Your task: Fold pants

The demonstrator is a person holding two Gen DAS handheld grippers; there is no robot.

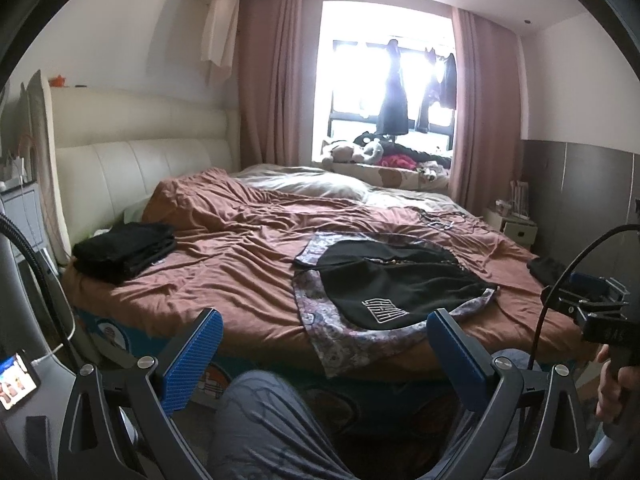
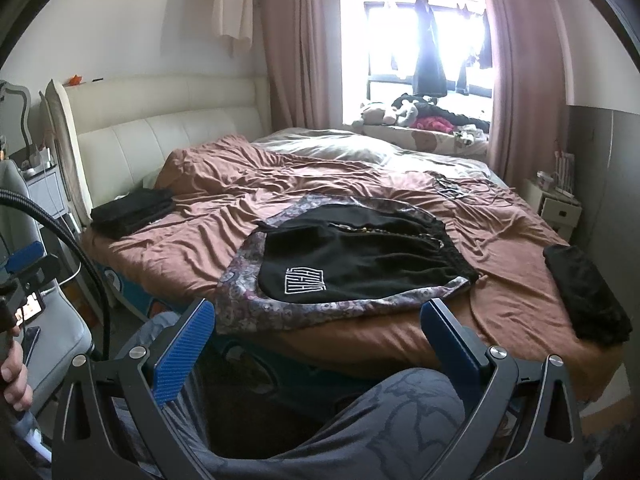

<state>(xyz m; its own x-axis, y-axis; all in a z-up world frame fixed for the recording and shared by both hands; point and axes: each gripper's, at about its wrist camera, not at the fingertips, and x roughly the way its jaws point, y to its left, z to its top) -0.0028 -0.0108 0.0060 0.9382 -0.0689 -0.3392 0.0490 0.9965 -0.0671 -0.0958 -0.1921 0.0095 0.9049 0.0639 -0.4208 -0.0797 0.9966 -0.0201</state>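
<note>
Black pants [image 2: 360, 264] with a white logo are seen lying flat on a patterned cloth [image 2: 304, 308] near the bed's [image 2: 500, 320] front edge, on a rust-brown cover. Both are held back from the bed, over the person's knees: the left hand-held gripper [image 1: 324, 344] and the right hand-held gripper [image 2: 318, 334], each with its blue jaws spread wide and nothing between them. A folded black pile [image 1: 124, 250] is set at the bed's left, another dark garment [image 2: 588, 296] at its right
</note>
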